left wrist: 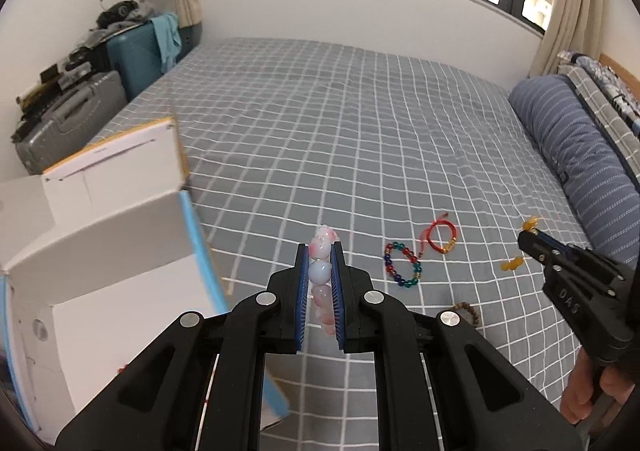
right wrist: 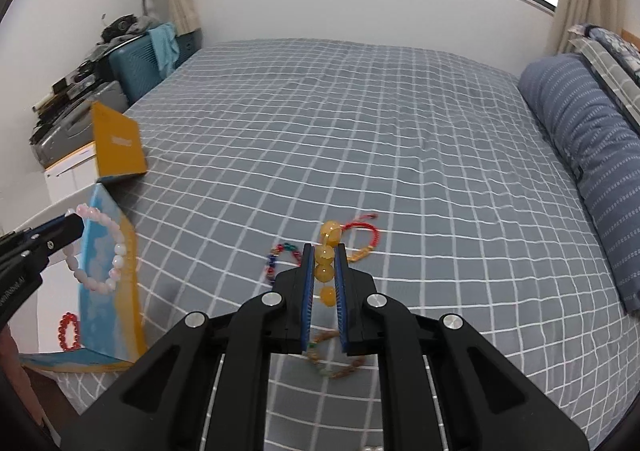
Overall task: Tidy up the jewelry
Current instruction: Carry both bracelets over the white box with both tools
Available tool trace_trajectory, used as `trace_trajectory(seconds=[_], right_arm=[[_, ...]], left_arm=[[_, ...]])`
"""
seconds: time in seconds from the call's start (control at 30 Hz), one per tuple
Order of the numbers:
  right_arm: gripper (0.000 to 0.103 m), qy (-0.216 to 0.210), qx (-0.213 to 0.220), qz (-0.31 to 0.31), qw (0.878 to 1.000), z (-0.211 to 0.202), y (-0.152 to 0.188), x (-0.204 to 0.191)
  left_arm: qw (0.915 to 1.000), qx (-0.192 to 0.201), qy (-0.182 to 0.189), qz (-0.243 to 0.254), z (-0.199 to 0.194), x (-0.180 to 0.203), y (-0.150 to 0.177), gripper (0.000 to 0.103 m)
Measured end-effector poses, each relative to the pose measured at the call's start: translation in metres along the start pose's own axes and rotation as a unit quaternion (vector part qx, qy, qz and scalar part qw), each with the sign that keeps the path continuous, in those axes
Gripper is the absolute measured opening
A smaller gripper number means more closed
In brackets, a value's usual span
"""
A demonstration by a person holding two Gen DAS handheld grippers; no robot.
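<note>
Your left claw (left wrist: pixel 320 263) is clenched on the pink bead bracelet (right wrist: pixel 100 251), lifted off the bed and hanging beside the open white box (left wrist: pixel 100 243); your right claw (right wrist: pixel 325 267) grips the yellow bead bracelet (right wrist: pixel 328 263) above the checked bedsheet (right wrist: pixel 360 131). On the sheet lie the multicoloured bead bracelet (left wrist: pixel 402 265), the red cord bracelet (left wrist: pixel 442 237) and, nearer you, a brown wooden bead bracelet (left wrist: pixel 466 311).

The risk, as I judge it: each bracelet is pinched at only a few round beads, so a quick swing toward the box could roll them out of the pads. The pink loop dangles level with the blue-and-orange flap (right wrist: pixel 108 271) — it could snag there and fall outside the box.

Only the right wrist view shows the pink bracelet's full hanging loop and a red bead bracelet (right wrist: pixel 69 331) already lying in the box; the left view shows it merely as beads between the pads, but gives the clearer look at the pieces on the sheet.
</note>
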State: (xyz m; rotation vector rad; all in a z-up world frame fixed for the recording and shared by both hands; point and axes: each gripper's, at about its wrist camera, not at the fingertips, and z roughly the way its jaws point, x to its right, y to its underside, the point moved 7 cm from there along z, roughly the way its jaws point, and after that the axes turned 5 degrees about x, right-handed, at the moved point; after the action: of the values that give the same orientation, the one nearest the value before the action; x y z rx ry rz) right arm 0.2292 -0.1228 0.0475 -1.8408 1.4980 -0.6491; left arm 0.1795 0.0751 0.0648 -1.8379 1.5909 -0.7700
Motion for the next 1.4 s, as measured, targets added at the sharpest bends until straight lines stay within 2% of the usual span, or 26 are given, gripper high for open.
trace_trajectory(seconds=[0.27,0.67,0.93,1.1,1.4], right_arm=[[0.009,-0.038,0.013,-0.029,0.999,-0.011,-0.015,-0.058],[0.009,-0.111,0.022,-0.091,0.989,-0.022,-0.021,-0.178],[0.009,-0.154,0.019,-0.135,0.979,-0.029,-0.004,-0.254],[0.009,-0.171,0.006,-0.155,0.973,-0.027,0.012,-0.288],[0.009,-0.181,-0.036,-0.165,0.969,-0.001,0.043,-0.316]], left_arm=[[0.9993,0.014,-0.028,-0.02,-0.029,-0.044,0.0,0.01],[0.9919,0.02,-0.096,-0.08,-0.069,-0.151,0.021,0.01],[0.9842,0.004,-0.134,-0.116,-0.081,-0.212,0.05,0.01],[0.9801,-0.013,-0.149,-0.13,-0.077,-0.236,0.071,0.01],[0.9749,-0.049,-0.157,-0.151,-0.058,-0.262,0.105,0.01]])
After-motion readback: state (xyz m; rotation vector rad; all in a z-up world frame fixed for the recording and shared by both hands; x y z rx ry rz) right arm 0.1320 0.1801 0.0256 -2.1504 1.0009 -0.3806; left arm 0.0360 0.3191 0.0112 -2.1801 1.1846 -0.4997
